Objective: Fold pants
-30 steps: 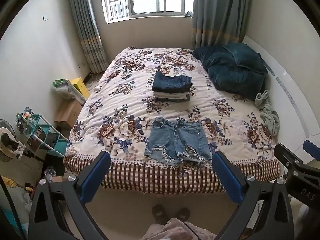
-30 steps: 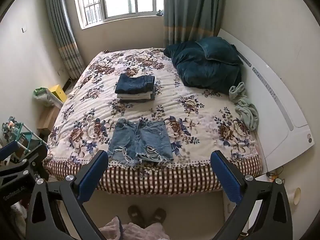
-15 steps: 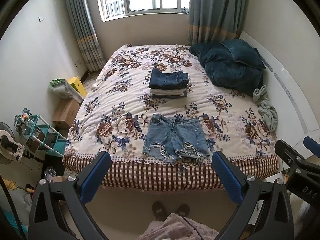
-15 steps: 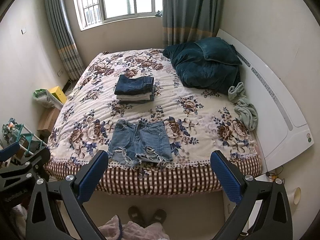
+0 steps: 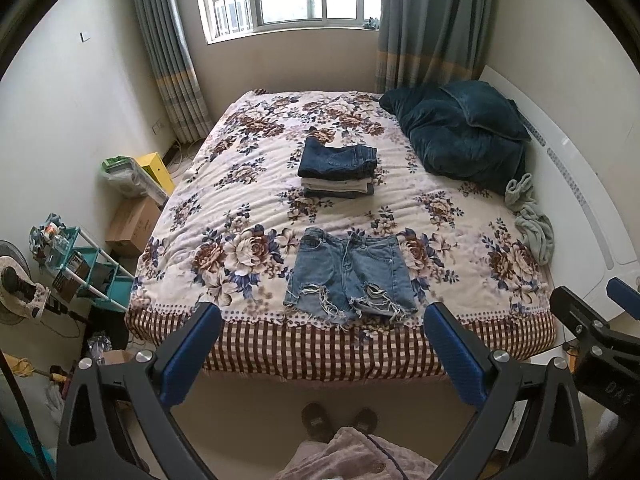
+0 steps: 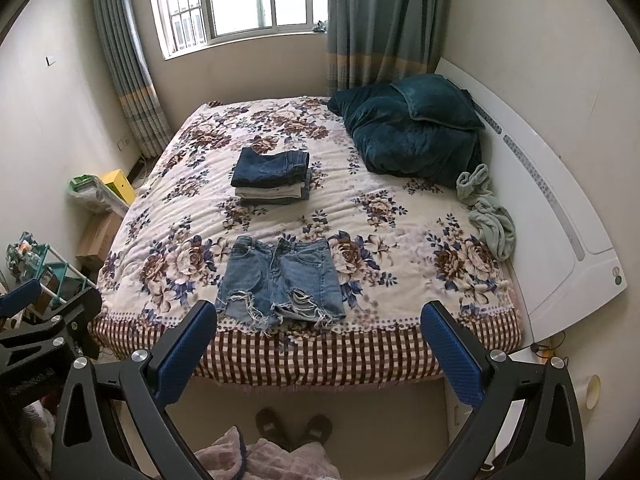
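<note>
The denim shorts [image 5: 349, 276] lie flat and spread out near the foot edge of the bed [image 5: 240, 200], waistband toward the window, frayed hems toward me. Whether a leg opening is folded under at the right hem, I cannot make out among the loose threads. Beyond them, near the middle of the floral cover, sits a stack of folded pants [image 5: 338, 168]; dark denim is on top, with paler layers beneath, but how many pieces it holds I cannot tell.

My left gripper [image 5: 322, 330] hangs short of the bed with its blue fingers wide apart and nothing between them. My right gripper [image 6: 318, 326] is the same, spread wide and empty, well apart from the shorts. Each one shows only partly in the other's view, cut by the frame edge.

A dark teal quilt [image 5: 456, 136] is heaped by the white headboard [image 5: 580, 200], with a grey-green cloth [image 5: 530, 216] bunched beside it. My slippers [image 5: 340, 420] show on the floor below, half hidden by a pinkish garment.
</note>
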The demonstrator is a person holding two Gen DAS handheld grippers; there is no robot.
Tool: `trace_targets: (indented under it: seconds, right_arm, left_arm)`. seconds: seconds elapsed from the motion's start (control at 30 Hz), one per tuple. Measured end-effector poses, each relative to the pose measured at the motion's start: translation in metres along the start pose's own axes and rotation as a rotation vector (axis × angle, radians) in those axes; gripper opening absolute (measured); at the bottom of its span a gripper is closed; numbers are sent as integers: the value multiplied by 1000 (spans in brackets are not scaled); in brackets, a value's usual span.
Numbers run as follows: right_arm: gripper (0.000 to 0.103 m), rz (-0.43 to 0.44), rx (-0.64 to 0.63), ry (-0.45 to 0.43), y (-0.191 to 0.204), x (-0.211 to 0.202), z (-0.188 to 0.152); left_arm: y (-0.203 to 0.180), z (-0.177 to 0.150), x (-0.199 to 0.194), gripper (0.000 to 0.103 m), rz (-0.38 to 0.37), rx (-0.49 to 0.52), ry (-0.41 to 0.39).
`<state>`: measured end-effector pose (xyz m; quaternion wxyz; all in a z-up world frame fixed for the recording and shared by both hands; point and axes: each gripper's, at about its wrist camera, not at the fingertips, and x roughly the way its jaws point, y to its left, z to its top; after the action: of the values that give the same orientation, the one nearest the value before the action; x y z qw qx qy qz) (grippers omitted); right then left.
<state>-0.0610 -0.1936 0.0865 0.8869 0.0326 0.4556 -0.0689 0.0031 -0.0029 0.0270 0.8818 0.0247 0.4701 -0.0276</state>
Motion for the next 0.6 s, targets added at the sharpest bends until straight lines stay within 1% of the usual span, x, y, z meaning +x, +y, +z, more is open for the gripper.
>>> trace_targets:
  seconds: [0.6]
  right_arm:
    - [103, 0, -5, 1, 2, -1, -6]
  left_arm:
    - [1, -5, -2, 103, -2, 0, -1]
